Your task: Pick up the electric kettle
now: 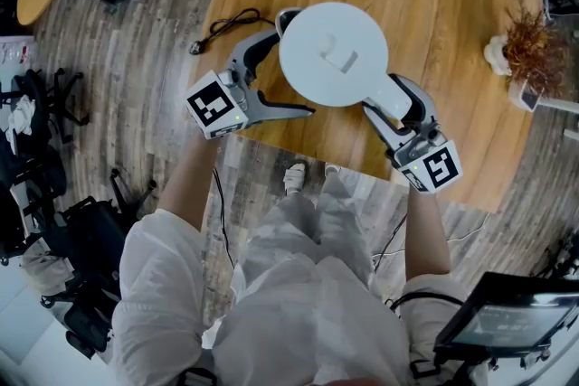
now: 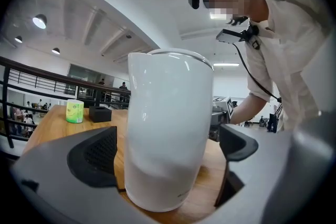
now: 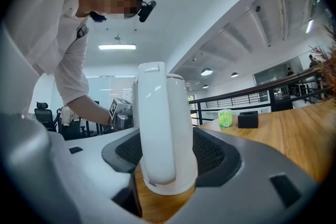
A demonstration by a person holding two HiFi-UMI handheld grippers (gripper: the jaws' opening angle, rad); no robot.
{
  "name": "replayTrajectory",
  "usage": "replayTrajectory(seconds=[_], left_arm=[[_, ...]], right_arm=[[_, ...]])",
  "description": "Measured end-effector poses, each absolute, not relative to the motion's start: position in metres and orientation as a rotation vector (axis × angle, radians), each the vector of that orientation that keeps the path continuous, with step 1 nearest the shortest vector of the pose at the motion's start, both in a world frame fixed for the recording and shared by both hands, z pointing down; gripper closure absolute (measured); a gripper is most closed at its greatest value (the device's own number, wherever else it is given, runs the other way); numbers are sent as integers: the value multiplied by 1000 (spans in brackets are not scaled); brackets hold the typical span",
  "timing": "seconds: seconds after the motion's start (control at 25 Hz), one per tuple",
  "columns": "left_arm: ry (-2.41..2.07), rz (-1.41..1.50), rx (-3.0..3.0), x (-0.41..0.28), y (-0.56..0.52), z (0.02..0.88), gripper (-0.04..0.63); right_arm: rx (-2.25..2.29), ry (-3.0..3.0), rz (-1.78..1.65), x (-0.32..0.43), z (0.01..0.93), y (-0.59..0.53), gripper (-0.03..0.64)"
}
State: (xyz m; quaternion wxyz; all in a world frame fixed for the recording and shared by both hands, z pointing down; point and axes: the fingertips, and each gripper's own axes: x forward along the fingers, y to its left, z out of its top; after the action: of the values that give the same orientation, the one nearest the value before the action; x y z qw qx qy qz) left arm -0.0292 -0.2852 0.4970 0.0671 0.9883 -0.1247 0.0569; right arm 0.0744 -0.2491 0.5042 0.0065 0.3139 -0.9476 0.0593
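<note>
kettle: white kettle [image 1: 333, 54] is standing upright on the surface [image 1: 434, 4], sitting near its 6 o'clock edge, round lid facing the head view
handle: white handle [image 1: 395, 93] is sticking out at 4 o'clock from the lid, facing the right gripper view [image 3: 157, 123]
right gripper: right gripper [image 1: 398, 107] is coming in from 5 o'clock, lying about level; its fingers [image 3: 215, 152] are standing apart and straddling the handle; one pad is sitting right at the handle, a gap is showing on the other side, so no clamp is showing
left gripper: left gripper [image 1: 291, 75] is reaching in from 8 o'clock; its fingers [image 2: 97, 157] are spreading wide with the kettle body [image 2: 168, 128] between them, a slim gap is showing on each side, nothing is being squeezed
marker cubes: one is riding on the left gripper [image 1: 217, 104], one on the right [image 1: 434, 167]
power cord: black power cord [image 1: 226, 27] is lying on the surface at 9 o'clock from the kettle, apart from it
dried plant: dried plant [image 1: 525, 50] is standing at 3 o'clock, well apart
far items: green cup [image 2: 75, 111] and black box [image 2: 100, 114] are sitting just beside each other far across the surface
person: person in white clothes [image 1: 298, 303] is standing at 6 o'clock, holding both grippers
floor: plank floor [image 1: 136, 59] is showing around the surface; black office chairs [image 1: 81, 285] are standing at 8 o'clock
</note>
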Motion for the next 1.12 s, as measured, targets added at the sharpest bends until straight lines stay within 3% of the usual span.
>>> replayTrajectory(seconds=[0.12,0.2,0.24,1.12], left_arm=[[-375,161,2978,-29,-288,495,12],[-371,157,2983,-30,-288,495,12],[-371,158,2984,-30,-288,495,12],[-376,175,3053,-9,-297,503,11]], right_arm=[[982,-2947,129,66,501,-254,354],[1005,-2923,95,63,499,-257,436],[1003,-2907,78,63,499,-256,512],[676,-2946,48,82,504,-273,515]])
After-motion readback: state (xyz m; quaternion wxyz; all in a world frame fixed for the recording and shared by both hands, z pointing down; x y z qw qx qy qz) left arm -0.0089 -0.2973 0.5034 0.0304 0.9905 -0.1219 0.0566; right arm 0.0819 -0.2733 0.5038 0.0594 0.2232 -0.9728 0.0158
